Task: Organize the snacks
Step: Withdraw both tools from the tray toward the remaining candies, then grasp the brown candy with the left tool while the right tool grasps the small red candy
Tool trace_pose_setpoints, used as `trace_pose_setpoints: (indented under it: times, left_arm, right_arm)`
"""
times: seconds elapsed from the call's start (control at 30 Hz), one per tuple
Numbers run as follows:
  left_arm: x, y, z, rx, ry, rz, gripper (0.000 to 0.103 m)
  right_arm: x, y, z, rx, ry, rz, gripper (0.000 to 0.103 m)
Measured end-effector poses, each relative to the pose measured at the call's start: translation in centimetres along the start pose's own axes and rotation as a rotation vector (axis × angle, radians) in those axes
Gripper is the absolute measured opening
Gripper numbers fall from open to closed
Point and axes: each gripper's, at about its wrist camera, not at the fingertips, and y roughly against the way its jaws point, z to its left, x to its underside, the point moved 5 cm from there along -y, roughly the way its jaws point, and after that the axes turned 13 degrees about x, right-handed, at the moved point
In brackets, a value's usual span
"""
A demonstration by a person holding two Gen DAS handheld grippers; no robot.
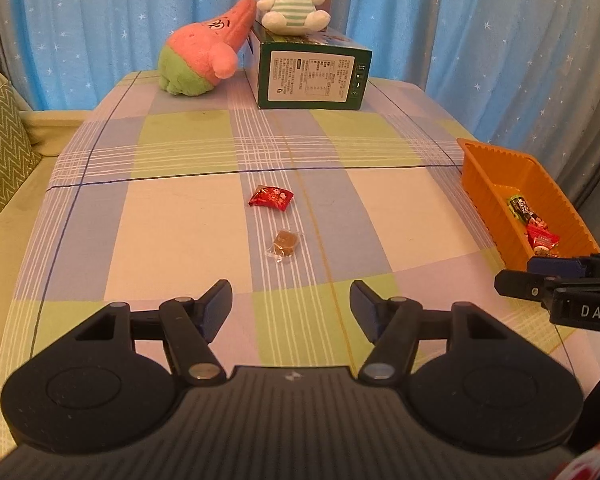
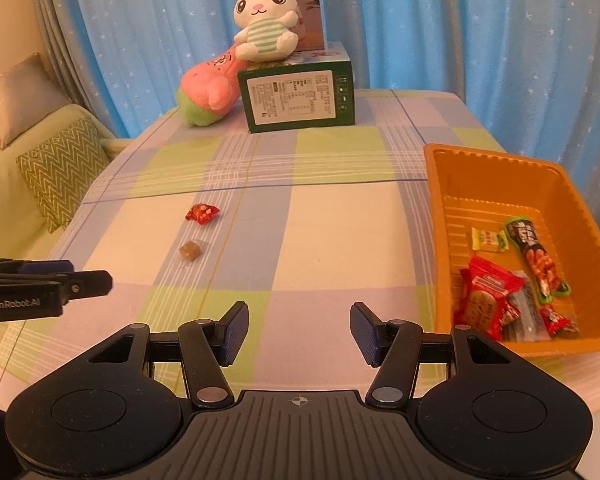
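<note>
Left gripper [image 1: 291,307]: held above the near edge of the checked tablecloth [image 1: 180,216] with jaws apart, nothing between them.
Red packet [image 1: 271,197]: lies mid-table, well apart from the orange tray [image 1: 485,184]; its long axis runs roughly across the table, slightly skewed.
Clear-wrapped brown sweet [image 1: 284,243]: just nearer than the red packet – its wrapper tail seems to point toward the left gripper, though this is hard to tell.
Right gripper [image 2: 299,333]: jaws apart and empty, beside the tray's near corner.
Tray contents: several snacks [image 2: 488,304] already inside; the dark stick packet [image 2: 534,258] lies lengthwise along the tray.
Risk: the flat sweet could be pushed along the cloth rather than pinched – or cloth could be caught with it – if the fingers come down too shallow.
</note>
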Motion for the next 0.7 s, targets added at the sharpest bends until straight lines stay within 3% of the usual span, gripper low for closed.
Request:
trace_pose_setpoints:
  times: [0.4, 0.7]
  left_arm:
    - [-1.1, -6.1, 1.9, 0.049, -0.056, 0.055, 0.050]
    - [-1.3, -10.2, 3.0, 0.065, -0.154, 0.073, 0.039]
  right_arm:
    - [-1.3, -5.1, 1.0, -0.014, 0.023, 0.008, 0.056]
    - [-1.7, -8.3, 1.7, -0.026, 0.040, 0.012, 0.056]
